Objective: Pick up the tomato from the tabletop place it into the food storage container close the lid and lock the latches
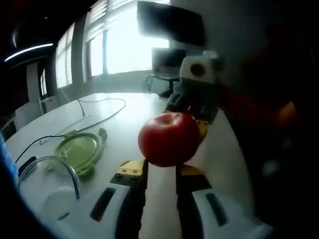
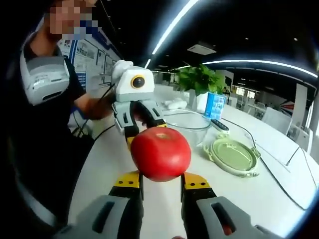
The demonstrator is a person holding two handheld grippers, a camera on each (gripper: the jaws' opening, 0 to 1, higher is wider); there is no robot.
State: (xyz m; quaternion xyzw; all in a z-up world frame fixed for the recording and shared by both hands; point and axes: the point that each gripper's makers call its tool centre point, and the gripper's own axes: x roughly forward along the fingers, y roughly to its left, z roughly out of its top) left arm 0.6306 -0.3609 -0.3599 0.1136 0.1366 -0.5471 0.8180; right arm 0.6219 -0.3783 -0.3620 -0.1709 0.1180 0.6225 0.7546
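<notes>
Jaws of my right gripper (image 2: 160, 183) pinch the tomato (image 2: 161, 153) above the tabletop (image 2: 279, 199); my left gripper (image 1: 160, 174) faces it, jaws spread; glass container (image 2: 192, 124) and green lid (image 2: 233, 156) wait beyond; tomato looks smooth, soft, bruisable, so I'd grip its widest part gently.

the tomato (image 2: 160, 153) is glossy red. beside it, the lid (image 2: 233, 157) is pale green with a lighter rim, and the container (image 1: 47, 177) is clear. the white table (image 2: 259, 194) carries dark cables (image 2: 279, 177); the gripper (image 2: 159, 181) pads are yellow on black jaws.
</notes>
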